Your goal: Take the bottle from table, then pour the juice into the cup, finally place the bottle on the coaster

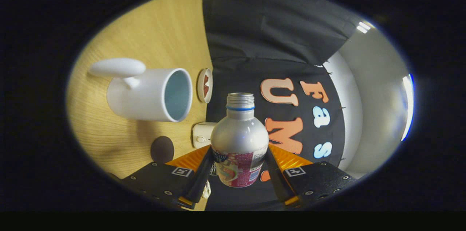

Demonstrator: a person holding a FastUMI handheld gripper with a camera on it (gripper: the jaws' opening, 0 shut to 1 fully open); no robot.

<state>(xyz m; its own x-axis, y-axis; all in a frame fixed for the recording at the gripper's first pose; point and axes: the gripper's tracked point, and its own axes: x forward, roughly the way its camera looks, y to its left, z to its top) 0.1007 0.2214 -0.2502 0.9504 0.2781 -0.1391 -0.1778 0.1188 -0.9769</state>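
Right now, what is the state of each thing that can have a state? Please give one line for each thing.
Gripper: shut on the bottle, one finger on each side.
Bottle: held, cap off, mouth open.
White cup: open mouth, no juice seen inside.
Round coaster: on the table, nothing on it.
Small dish: holds something reddish.

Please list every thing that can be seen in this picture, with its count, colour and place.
Silver metal bottle with a blue neck ring and a red-and-white label: one, uncapped, between the fingers.
White ceramic cup with a handle: one, pale blue inside, on the table beyond the fingers.
Small round white dish with red-brown contents: one, beside the cup's mouth.
Dark brown round coaster: one, near the cup.
Small white object: one, behind the bottle; kind unclear.
Light wooden table: one.
Gripper: one, both fingers pressed on the bottle's sides.
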